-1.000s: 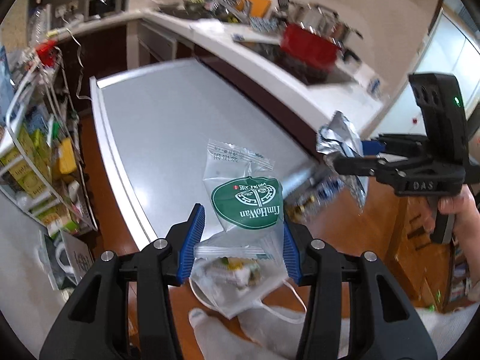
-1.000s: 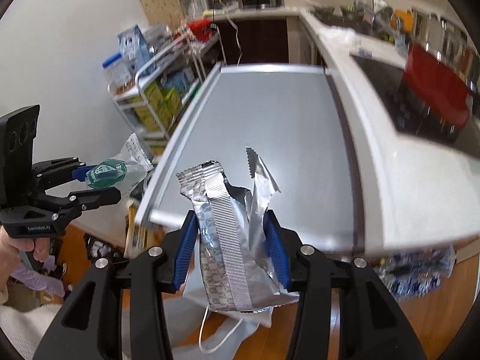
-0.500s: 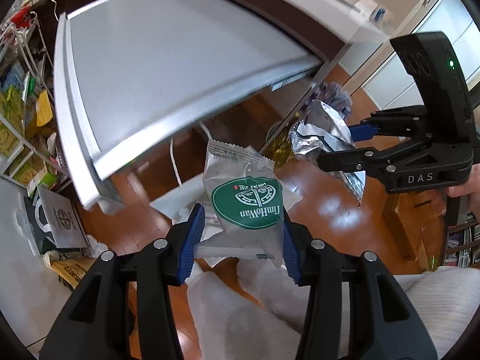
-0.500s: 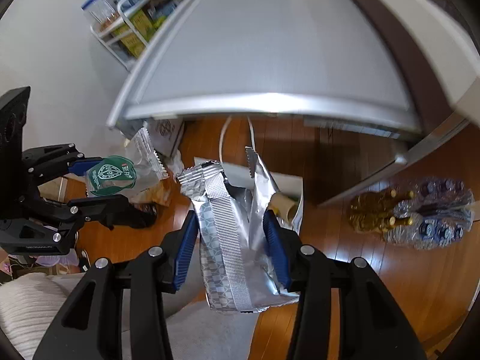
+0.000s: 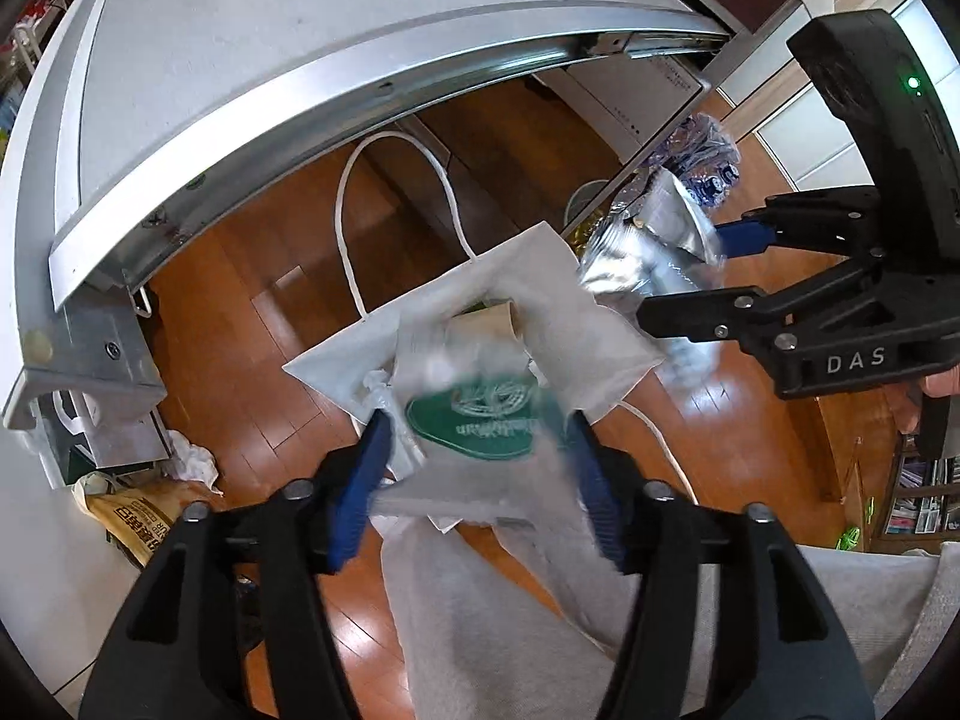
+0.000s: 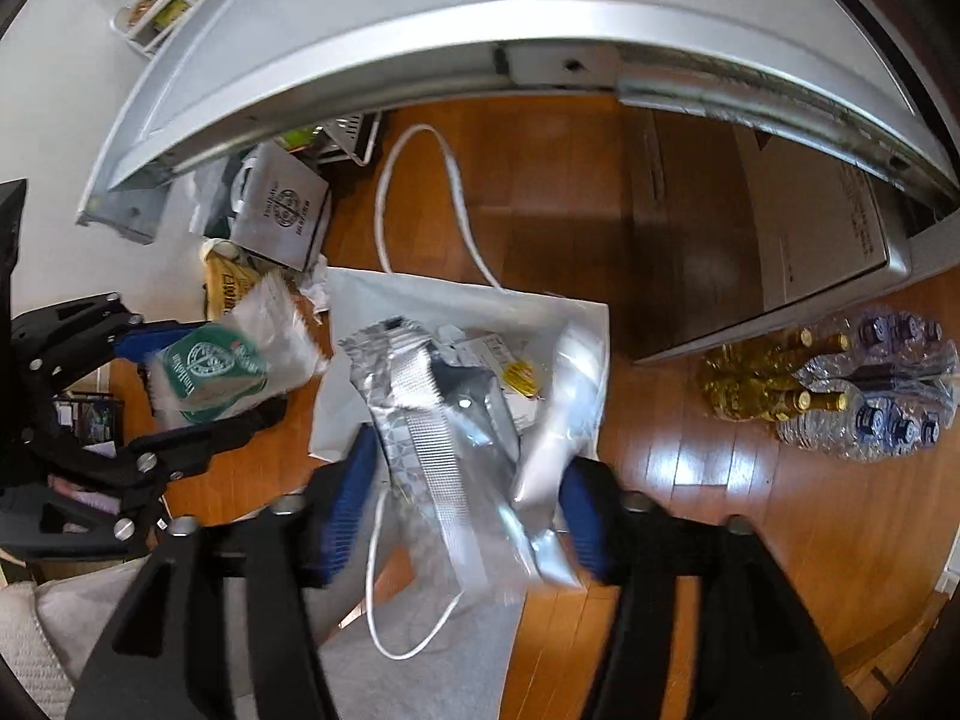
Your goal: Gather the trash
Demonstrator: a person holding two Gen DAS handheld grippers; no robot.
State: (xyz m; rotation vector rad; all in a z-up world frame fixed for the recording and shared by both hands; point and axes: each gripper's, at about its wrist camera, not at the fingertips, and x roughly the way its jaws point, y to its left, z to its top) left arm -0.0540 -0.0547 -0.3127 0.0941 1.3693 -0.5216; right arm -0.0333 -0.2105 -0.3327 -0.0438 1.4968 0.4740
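The left claw (image 5: 474,468) points steeply down over a white paper bag (image 5: 558,276) that stands open on the wooden floor (image 5: 264,264), just below the front edge of the grey bench (image 5: 240,30). Its jaws are opening. A clear wrapper with a green round label (image 5: 474,426) lies blurred between the blue pads (image 5: 363,480), and the pads no longer seem to press on it. A cardboard tube (image 5: 486,324) shows inside the bag's mouth. One white cord handle (image 5: 396,144) of the bag arches toward the bench.

To the right, the right claw (image 6: 468,510) points down over the same bag (image 6: 420,300). Its jaws are opening too. A crumpled silver foil packet (image 6: 444,420) sits between the pads (image 6: 348,504), blurred, with gaps showing at both sides, so it looks let go. The foil hangs over the bag's opening.

Farther right on the floor, beside the bench's right corner, lie packs of bottles (image 6: 840,390). At the left, by the bench's left corner, stand a grey printed bag (image 6: 282,216) and a yellow sack (image 6: 228,288).
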